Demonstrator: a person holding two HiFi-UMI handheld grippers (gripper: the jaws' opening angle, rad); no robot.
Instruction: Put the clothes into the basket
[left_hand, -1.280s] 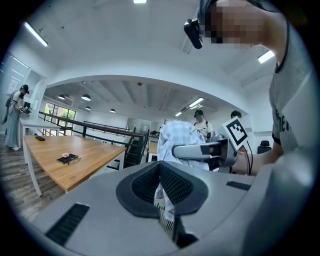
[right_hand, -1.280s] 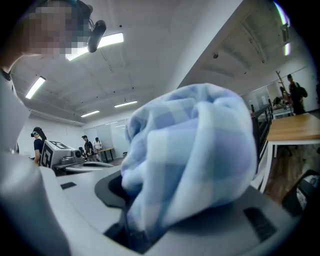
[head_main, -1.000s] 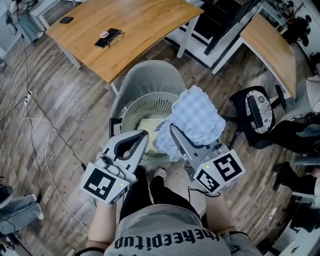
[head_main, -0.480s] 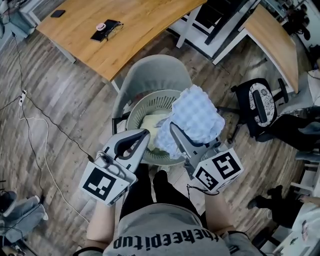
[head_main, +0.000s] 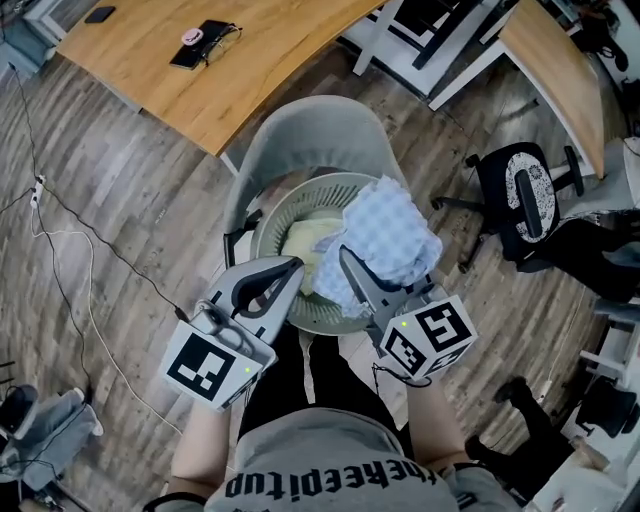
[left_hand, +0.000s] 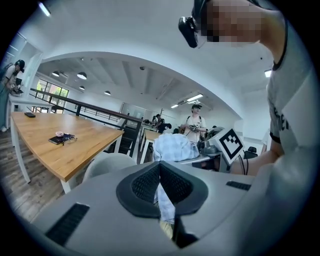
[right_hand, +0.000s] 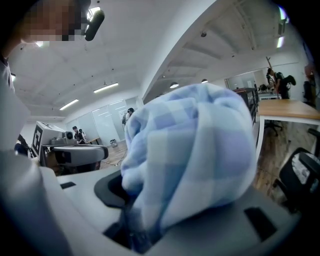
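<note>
As the right gripper (head_main: 352, 268), clamped on the blue checked cloth (head_main: 392, 238), sinks lower, its load now hangs over the basket (head_main: 268, 222) beneath it, close to release, while the left gripper (head_main: 290, 268) rides closed alongside.

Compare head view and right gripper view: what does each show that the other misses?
Head view only: the basket on a grey chair, with a yellow garment inside. Right gripper view only: ceiling lights and distant people. Both: the blue checked cloth bundled in the right hand-held gripper, plus the left hand-held gripper.
</note>
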